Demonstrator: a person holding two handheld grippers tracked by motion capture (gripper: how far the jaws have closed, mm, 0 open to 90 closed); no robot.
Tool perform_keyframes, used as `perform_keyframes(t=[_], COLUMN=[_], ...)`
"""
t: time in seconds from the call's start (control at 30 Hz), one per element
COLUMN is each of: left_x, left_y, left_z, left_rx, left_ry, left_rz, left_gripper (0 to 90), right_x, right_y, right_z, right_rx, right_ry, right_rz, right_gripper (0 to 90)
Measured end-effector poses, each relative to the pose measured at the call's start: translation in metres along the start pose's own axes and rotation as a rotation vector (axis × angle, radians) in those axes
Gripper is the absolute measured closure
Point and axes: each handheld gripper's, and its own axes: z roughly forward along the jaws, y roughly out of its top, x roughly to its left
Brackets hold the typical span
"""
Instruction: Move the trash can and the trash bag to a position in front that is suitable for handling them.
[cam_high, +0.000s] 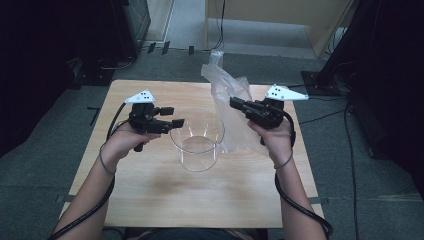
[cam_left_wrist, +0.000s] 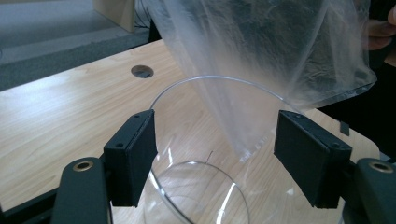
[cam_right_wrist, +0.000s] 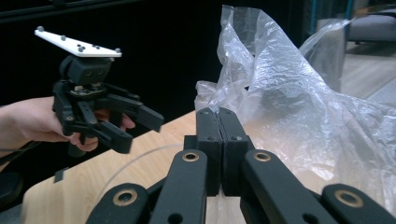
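A clear round container (cam_high: 197, 159) stands upright in the middle of the wooden table (cam_high: 150, 195). My left gripper (cam_high: 176, 117) hovers at its left rim with the jaws open and nothing pinched. In the left gripper view the container (cam_left_wrist: 201, 186) lies below and between the open pads (cam_left_wrist: 133, 156). A crumpled clear plastic bag (cam_high: 226, 92) is lifted off the table to the right of the container. My right gripper (cam_high: 235, 103) is shut on its edge. In the right gripper view the shut jaws (cam_right_wrist: 218, 119) pinch the bag (cam_right_wrist: 289, 102), and the left gripper (cam_right_wrist: 135, 126) shows beyond. The bag (cam_left_wrist: 261, 51) hangs above the container's mouth.
The table has a small round hole (cam_left_wrist: 142, 71) near its far side. Dark equipment stands left and right of the table, a wooden cabinet (cam_high: 280, 20) behind it. Cables lie on the grey floor (cam_high: 45, 140).
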Motion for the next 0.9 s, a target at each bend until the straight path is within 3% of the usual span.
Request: perform_keyframes(t=[0.53,0.73,0.9], left_x=[-0.021,-0.030,-0.036], left_y=[0.009,0.011,0.015], left_z=[0.003,0.006,0.005], left_rx=[-0.056,-0.067,-0.080], left_ry=[-0.046,-0.059,-0.066], left_rz=[0.058,0.078,0.110], left_gripper=[27.4,26.8,26.0], right_x=[0.040,0.050,0.064], right_y=[0.012,0.014,0.020], right_z=[0.021,0.026,0.029], right_rx=[-0.046,-0.053,-0.091], right_ry=[0.135,0.172,0.224], right_rz=[-0.046,-0.038,-0.048], right_gripper=[89.7,89.7,89.6])
